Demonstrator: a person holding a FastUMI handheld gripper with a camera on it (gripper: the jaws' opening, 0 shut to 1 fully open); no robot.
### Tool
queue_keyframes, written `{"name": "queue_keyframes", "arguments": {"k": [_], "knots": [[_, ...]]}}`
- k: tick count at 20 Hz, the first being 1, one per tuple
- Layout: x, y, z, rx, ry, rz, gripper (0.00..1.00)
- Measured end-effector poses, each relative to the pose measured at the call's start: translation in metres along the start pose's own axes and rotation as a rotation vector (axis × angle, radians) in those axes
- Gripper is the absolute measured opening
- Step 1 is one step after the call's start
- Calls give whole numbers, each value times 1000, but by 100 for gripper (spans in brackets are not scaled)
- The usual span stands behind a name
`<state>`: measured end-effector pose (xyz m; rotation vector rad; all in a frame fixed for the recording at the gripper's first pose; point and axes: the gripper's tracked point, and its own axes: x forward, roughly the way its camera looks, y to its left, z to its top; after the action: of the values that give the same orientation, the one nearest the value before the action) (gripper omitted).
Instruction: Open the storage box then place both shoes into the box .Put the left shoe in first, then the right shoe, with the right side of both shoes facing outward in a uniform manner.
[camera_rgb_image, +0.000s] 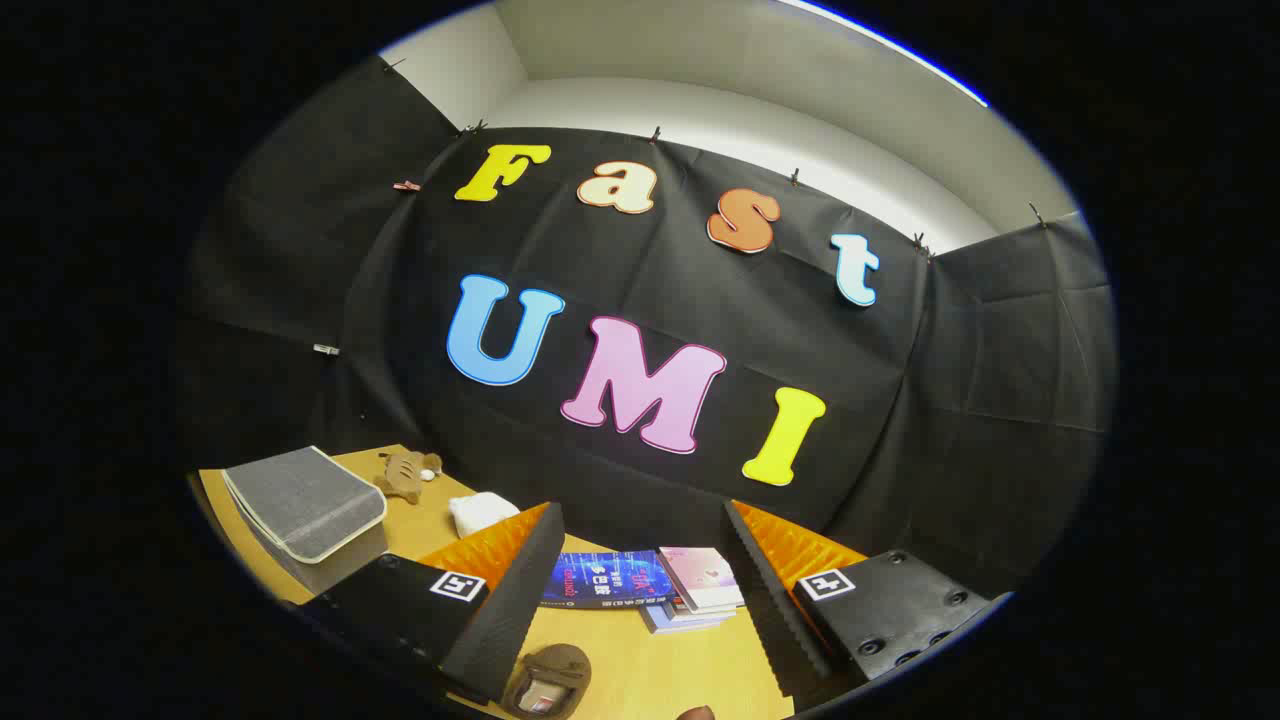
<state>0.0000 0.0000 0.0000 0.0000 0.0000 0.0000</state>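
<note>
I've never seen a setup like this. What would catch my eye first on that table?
Probably the grey storage box, lid shut, on the wooden table beyond the left finger. Past the open jaws of the gripper, which hold nothing, lies a stack of books. A brown shoe sits close in by the left finger, and a small plush toy and a white bundle rest near the cloth wall.

Shoe (548, 682) partly behind fingers (497, 610)

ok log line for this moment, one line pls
gripper: open, holding nothing | storage box: shut, beyond left finger | shoe: between fingers | books: ahead
</note>
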Motion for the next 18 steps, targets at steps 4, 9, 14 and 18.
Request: {"name": "queue_keyframes", "arguments": {"k": [4,9,14,18], "knots": [[0,4,2,-8,0,8,97],[0,6,3,-1,2,17,97],[0,6,6,-2,-8,22,97],[0,10,5,-8,-7,37,97]]}}
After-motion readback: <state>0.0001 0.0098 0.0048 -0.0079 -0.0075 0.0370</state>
